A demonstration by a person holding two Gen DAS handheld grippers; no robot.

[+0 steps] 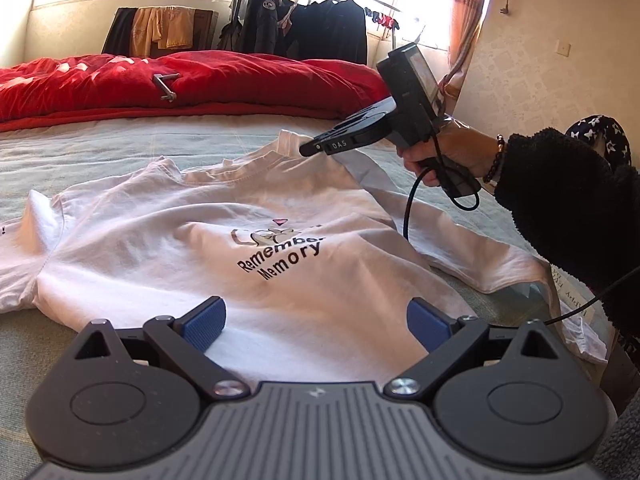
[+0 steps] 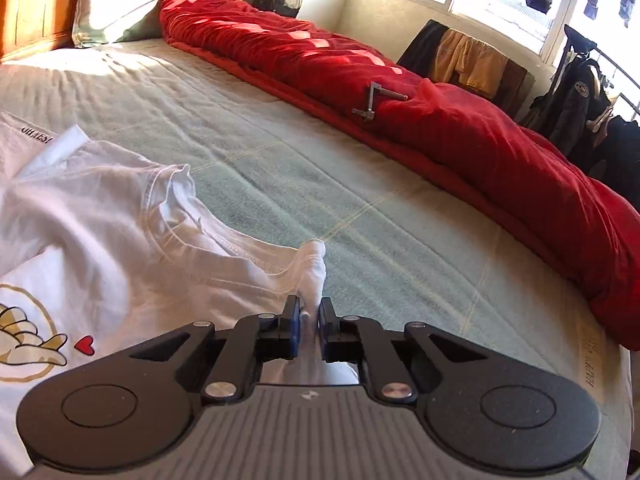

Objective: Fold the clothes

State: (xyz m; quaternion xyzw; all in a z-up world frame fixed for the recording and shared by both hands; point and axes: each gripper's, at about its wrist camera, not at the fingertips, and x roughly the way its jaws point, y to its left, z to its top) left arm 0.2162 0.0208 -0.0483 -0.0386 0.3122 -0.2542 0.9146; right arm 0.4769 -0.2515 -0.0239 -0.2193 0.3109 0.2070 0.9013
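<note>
Here the right gripper (image 2: 309, 322) has its blue pads pinched on a bunched fold of the white T-shirt (image 1: 208, 240) at the shoulder by the neckline, the cloth standing up in a small peak beyond the fingertips. The left gripper (image 1: 316, 322) hangs over the shirt's lower half with its jaws spread wide and nothing between them.

Beyond the pinched fold, the pale green bedspread (image 2: 320, 184) runs bare up to the rolled red duvet (image 2: 460, 132), which lines the far side of the bed; a small metal crank (image 2: 376, 104) lies on it. Toward the person's dark sleeve (image 1: 572, 208) the shirt's sleeve reaches close to the bed's edge.

The shirt lies face up, mostly flat but creased, printed "Remember Memory" under a small heart. Another white printed garment (image 2: 24, 136) lies just beside it.
</note>
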